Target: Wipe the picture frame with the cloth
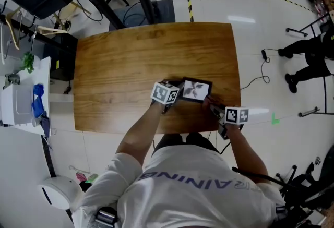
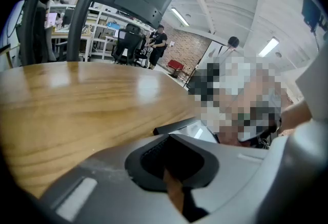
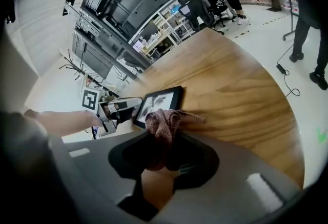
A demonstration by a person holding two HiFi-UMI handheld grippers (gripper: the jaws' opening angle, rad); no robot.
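Observation:
A black picture frame [image 1: 196, 90] with a black-and-white print lies flat near the front edge of the wooden table [image 1: 130, 65]. My left gripper [image 1: 175, 96] is at the frame's left edge and appears shut on it; in the left gripper view the frame [image 2: 187, 127] shows just past the jaws [image 2: 171, 141]. My right gripper [image 1: 212, 105] is shut on a bunched pinkish-brown cloth [image 3: 163, 123] at the frame's front right corner. In the right gripper view the frame [image 3: 161, 103] lies right behind the cloth, with the left gripper [image 3: 120, 108] at its far side.
The table's front edge [image 1: 156, 129] runs just under both grippers. A white side table [image 1: 23, 102] with a blue item stands to the left. A person's legs [image 1: 308, 60] and floor cables are to the right. Dark equipment frames stand behind the table.

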